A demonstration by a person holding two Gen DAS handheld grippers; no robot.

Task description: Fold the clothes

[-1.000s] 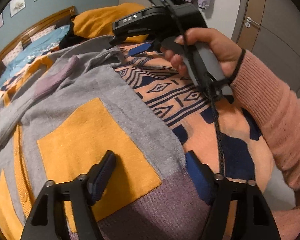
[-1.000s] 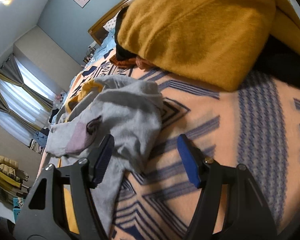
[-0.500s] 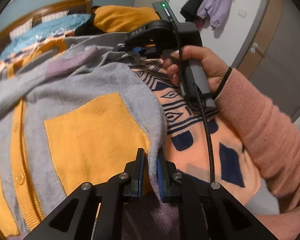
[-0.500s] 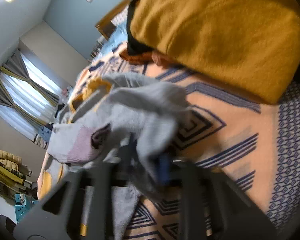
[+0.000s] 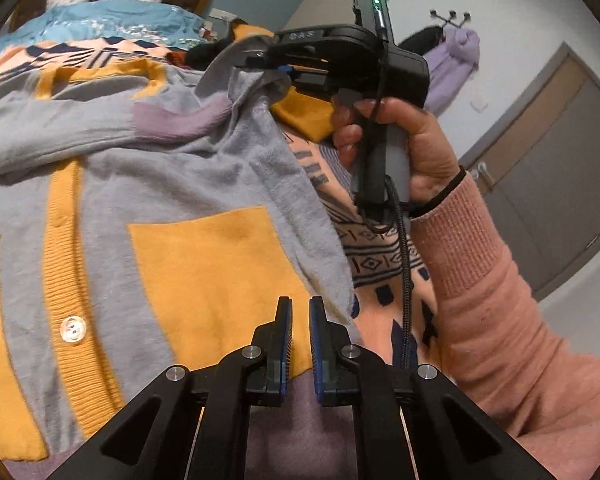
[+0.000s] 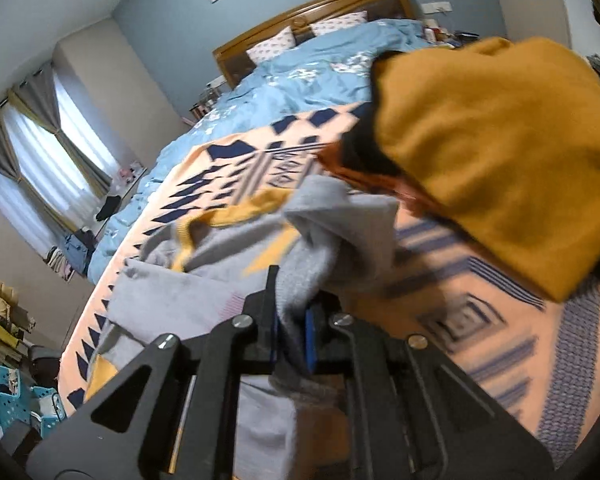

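A grey cardigan (image 5: pixel 180 176) with mustard pockets, a mustard button band and lilac trim lies on the patterned bed cover (image 5: pixel 384 256). My left gripper (image 5: pixel 298 316) is shut on the cardigan's lower right side, by the mustard pocket. My right gripper (image 6: pixel 290 312) is shut on a bunch of the grey cardigan cloth (image 6: pixel 324 236) near the shoulder and holds it lifted. In the left wrist view the right gripper (image 5: pixel 276 66) shows at the top, held by a hand in a pink sleeve.
A folded mustard blanket (image 6: pixel 500 148) lies on the cover to the right over dark clothes. A blue duvet (image 6: pixel 320 72) and pillows lie by the wooden headboard. Clothes hang on a wall rack (image 5: pixel 452 60) beside a door (image 5: pixel 548 184).
Both grippers were open a second ago; both have shut on the cardigan. The right one has lifted its bunch of cloth up off the cover.
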